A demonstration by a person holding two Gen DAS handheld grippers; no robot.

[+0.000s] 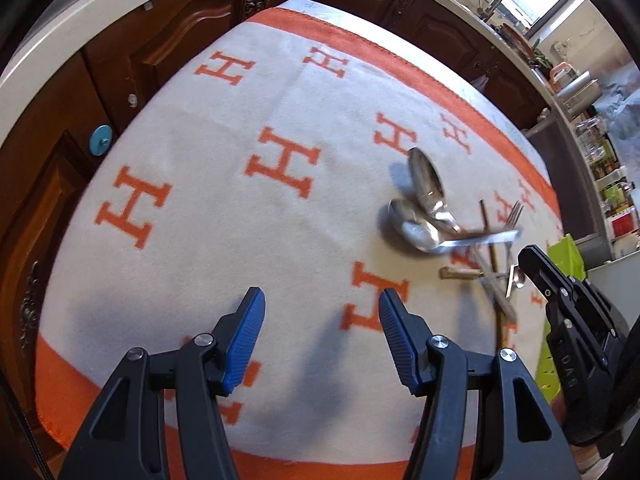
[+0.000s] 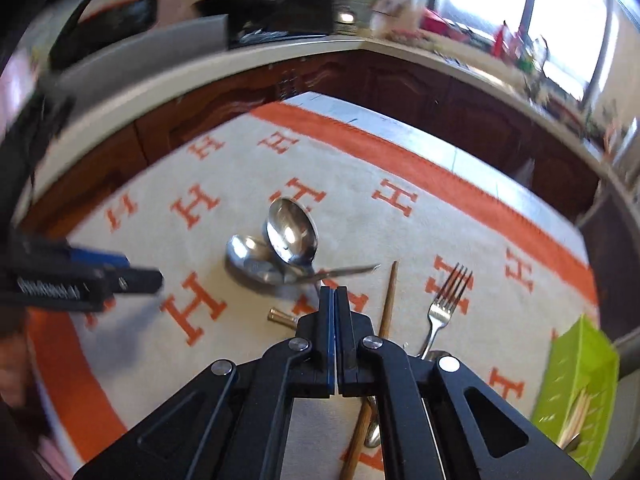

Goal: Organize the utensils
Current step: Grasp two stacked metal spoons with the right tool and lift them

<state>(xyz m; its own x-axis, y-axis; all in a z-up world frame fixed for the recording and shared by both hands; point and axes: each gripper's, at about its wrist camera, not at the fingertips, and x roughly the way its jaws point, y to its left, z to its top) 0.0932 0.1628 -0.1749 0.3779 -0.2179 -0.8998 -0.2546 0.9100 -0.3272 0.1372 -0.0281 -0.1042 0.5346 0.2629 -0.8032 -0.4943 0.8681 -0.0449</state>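
Daylight from a blown-out window (image 2: 480, 4) lit both fisheye views, edges bowing, soft shadows fell on the cloth (image 1: 200, 240), and the right view smeared with motion blur.

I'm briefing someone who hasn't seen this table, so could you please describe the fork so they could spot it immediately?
Start from the white cloth with orange H letters, and find the green holder at its right edge. Just left of that lies the fork, tines pointing away across an orange H. It alone has prongs; the neighbouring spoons have round bowls, and the chopstick is plain wood.
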